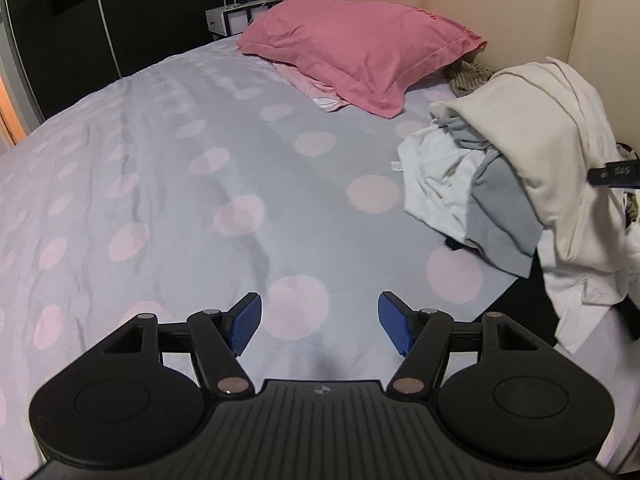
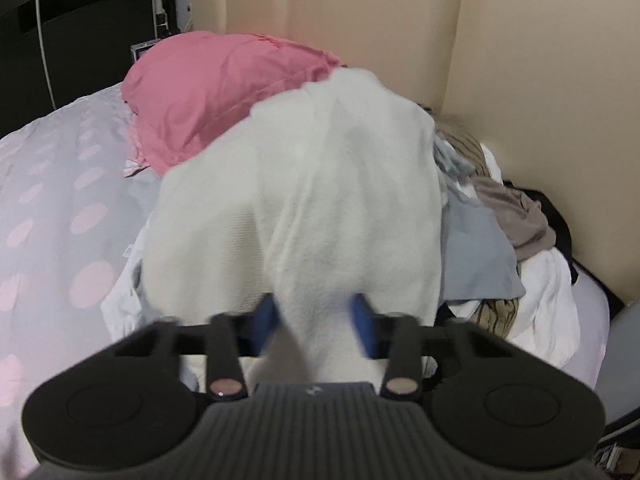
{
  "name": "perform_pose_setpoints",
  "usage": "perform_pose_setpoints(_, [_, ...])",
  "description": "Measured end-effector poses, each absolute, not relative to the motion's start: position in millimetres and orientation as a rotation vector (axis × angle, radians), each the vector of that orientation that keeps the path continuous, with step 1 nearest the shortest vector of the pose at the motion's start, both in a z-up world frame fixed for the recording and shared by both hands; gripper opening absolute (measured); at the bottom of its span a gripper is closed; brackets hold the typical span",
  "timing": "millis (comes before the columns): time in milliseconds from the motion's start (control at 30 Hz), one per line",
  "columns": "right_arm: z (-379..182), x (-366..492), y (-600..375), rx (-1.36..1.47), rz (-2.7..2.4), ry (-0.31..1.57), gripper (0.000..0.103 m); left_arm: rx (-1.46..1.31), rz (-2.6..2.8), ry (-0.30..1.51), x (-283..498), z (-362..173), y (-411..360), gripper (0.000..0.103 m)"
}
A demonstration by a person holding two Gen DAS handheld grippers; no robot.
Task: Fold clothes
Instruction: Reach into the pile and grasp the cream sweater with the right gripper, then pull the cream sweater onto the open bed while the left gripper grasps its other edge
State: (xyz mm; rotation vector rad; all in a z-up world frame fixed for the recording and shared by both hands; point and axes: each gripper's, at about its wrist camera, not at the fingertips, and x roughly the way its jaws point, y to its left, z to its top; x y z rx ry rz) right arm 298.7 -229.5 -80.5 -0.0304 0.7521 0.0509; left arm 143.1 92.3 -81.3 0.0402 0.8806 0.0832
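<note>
Your right claw (image 2: 316,326): pinching cream garment (image 2: 304,200), draped over the clothes pile (image 2: 500,248) beside pink pillow (image 2: 208,92).

- Blurred with motion: right gripper (image 2: 316,320) and the cream garment (image 2: 304,184) pinched between its fingers.
- Buried under that garment: most of the clothes pile (image 2: 500,236).
- Cut off at left-wrist frame edge: dark object (image 1: 616,174), unidentifiable.
</note>
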Motion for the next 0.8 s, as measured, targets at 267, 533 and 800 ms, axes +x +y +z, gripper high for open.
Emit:
perform_pose_setpoints(267, [-30, 263, -207, 0.015, 0.198, 0.717, 0.008, 0.039, 0.104, 0.837, 116, -52, 116, 0.063])
perform_pose_setpoints(533, [60, 171, -98, -0.013, 0.602, 0.628, 0.008, 0.039, 0.201, 0.754, 52, 3, 162, 0.063])
perform_pose_setpoints(800, [119, 64, -14, -0.050, 0.900, 0.562, 0.008, 0.058, 0.305, 0.711, -10, 43, 206, 0.063])
